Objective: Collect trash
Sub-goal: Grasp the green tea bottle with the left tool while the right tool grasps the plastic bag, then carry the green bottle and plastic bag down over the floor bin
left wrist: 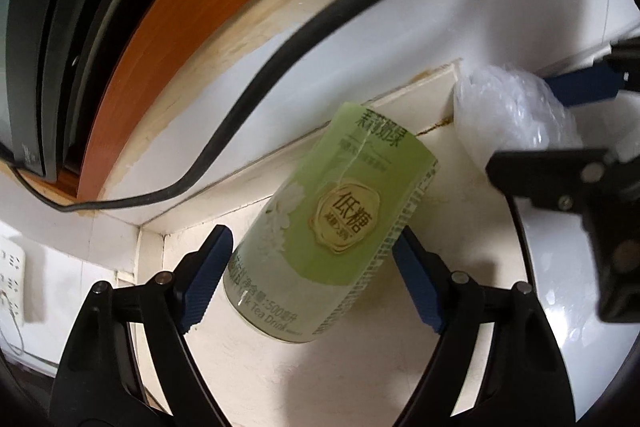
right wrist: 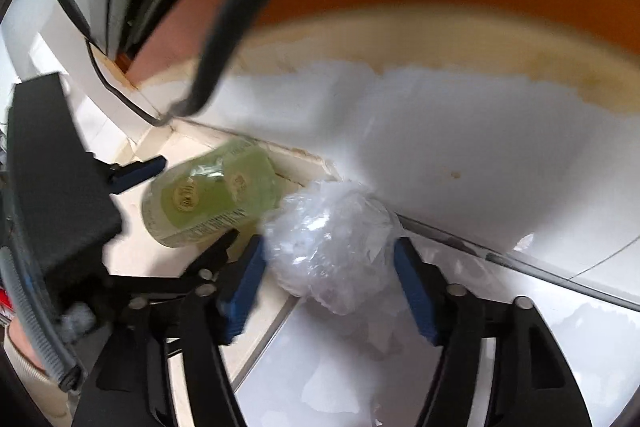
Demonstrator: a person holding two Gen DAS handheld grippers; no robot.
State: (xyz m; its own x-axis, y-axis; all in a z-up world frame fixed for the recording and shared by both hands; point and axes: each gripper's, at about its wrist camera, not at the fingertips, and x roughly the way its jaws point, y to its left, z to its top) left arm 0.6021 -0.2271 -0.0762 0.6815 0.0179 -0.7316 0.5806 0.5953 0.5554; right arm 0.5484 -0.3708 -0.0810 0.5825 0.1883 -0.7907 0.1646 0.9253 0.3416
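Note:
A green milk-tea bottle [left wrist: 320, 223] lies tilted on the pale floor by the wall. My left gripper [left wrist: 312, 267] has its blue pads on both sides of the bottle and is shut on it. The bottle also shows in the right wrist view [right wrist: 208, 195], with the left gripper's fingers [right wrist: 136, 171] at it. A crumpled clear plastic wrap [right wrist: 332, 243] sits just right of the bottle. My right gripper [right wrist: 328, 279] is shut on the wrap, pads against both sides. The wrap [left wrist: 512, 115] and the right gripper's fingers [left wrist: 580, 91] show at the right of the left wrist view.
A black cable [left wrist: 280, 59] runs along the white wall [left wrist: 440, 7] above the bottle. An orange wooden edge [left wrist: 160, 39] and dark panels [left wrist: 40, 47] stand at the left. A white power strip [left wrist: 10, 275] lies at the far left. Glossy white floor tile [right wrist: 340, 379] lies below.

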